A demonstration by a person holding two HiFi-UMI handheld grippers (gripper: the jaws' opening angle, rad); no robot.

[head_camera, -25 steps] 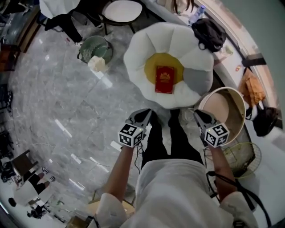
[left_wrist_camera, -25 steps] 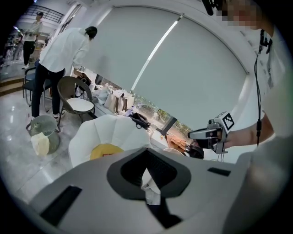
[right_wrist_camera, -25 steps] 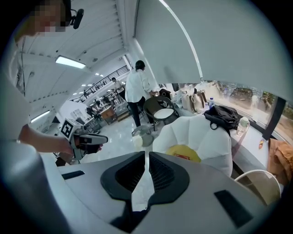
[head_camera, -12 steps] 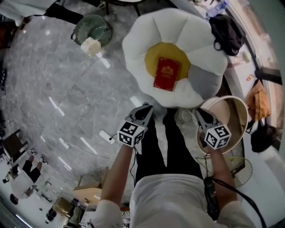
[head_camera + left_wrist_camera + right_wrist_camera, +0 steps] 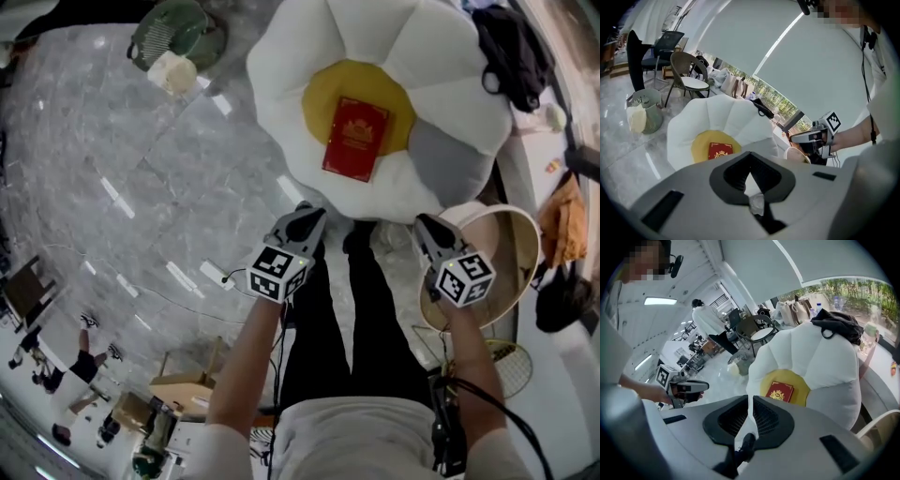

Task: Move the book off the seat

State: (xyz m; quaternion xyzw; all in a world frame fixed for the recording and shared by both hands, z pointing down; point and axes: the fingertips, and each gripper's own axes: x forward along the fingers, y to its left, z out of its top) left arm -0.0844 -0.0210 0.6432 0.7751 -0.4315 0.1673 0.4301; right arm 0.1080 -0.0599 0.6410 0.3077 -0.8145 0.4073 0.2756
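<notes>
1. On the yellow centre of the white flower-shaped seat [image 5: 309,47] lies the red book [image 5: 356,137], flat, with bare cushion round every edge.
2. The left gripper [image 5: 307,217] and right gripper [image 5: 422,225] hover short of the seat's near edge (apart from the book), jaws together, empty.
3. The cover bears a gold emblem; its lettering is unreadable.

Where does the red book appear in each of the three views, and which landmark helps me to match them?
Head view: red book at upper centre, lying on the seat's yellow centre.
Left gripper view: left of centre, slightly below the middle.
Right gripper view: slightly right of centre, below the middle.
Shared landmark: the yellow centre under the book.
</notes>
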